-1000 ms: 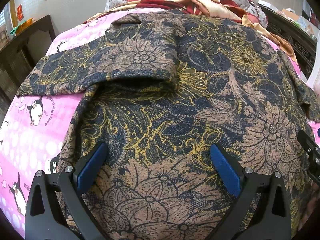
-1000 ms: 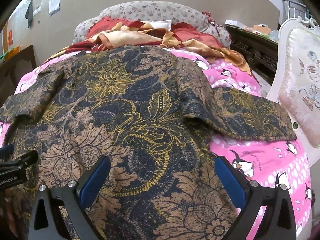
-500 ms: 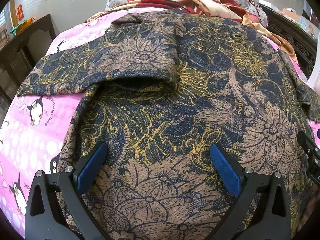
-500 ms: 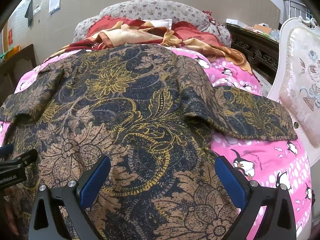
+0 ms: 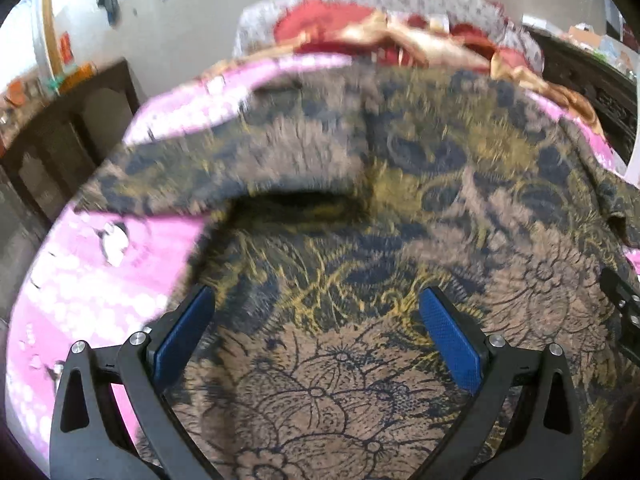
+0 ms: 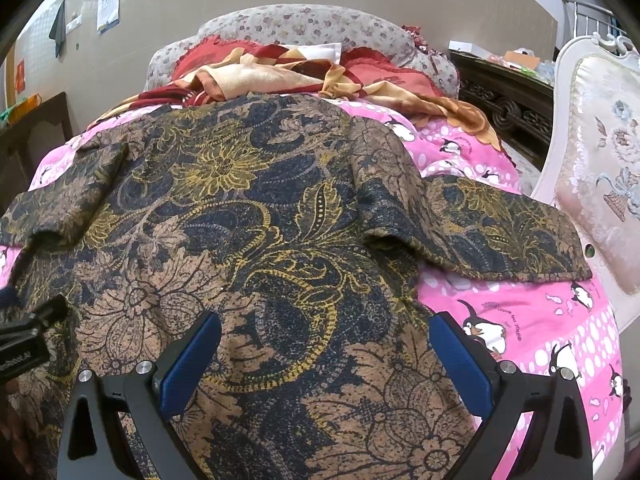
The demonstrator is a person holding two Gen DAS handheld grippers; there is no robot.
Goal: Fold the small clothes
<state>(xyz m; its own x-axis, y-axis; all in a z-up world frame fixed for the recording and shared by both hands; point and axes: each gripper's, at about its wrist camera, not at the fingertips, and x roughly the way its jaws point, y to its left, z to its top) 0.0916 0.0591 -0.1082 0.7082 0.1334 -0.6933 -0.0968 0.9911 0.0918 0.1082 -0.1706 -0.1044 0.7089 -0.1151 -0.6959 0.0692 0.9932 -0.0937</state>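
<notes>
Bedspread (image 6: 520, 320) fills the frame edges; shirt (image 6: 260, 220) lies flat across centre. Your left gripper (image 5: 316, 332) has swung since a moment ago, blurring its view; right gripper (image 6: 324, 356) unchanged. Both jaws apart, empty: folding not begun.

Garment (image 6: 256, 216): short-sleeved top in dark navy fabric with tan and yellow floral print. It lies spread flat, hem toward the cameras, collar end at the far side. Both sleeves extend outward: the left sleeve (image 6: 60, 204) and the right sleeve (image 6: 504, 232). In the left wrist view the garment (image 5: 400, 240) appears motion-blurred.
</notes>
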